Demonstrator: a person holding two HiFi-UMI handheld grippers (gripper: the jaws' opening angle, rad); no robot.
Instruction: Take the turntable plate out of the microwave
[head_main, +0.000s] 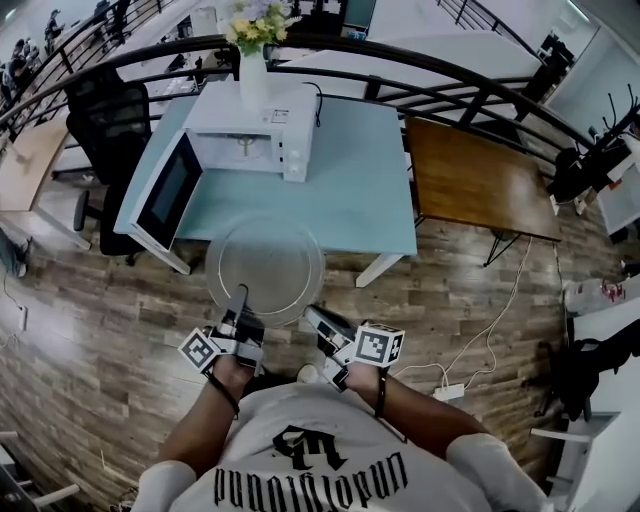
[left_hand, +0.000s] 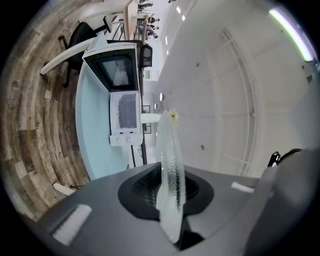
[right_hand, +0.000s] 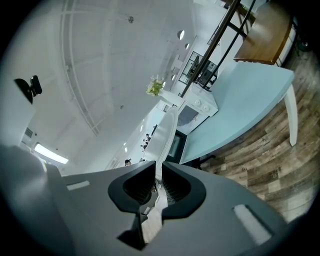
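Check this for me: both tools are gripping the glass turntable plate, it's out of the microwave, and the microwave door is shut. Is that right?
Not quite. The microwave door is open, swung out to the left in the head view. The rest holds: the left tool and right tool both grip the glass turntable plate, out of the microwave.

1. The person wore a white T-shirt (head_main: 320, 445) with black print.
2. A dark band (head_main: 226, 393) circled each wrist.
3. The left gripper (head_main: 240, 298) and the right gripper (head_main: 313, 316) were dark grey, each bearing a black-and-white marker cube (head_main: 379, 344).
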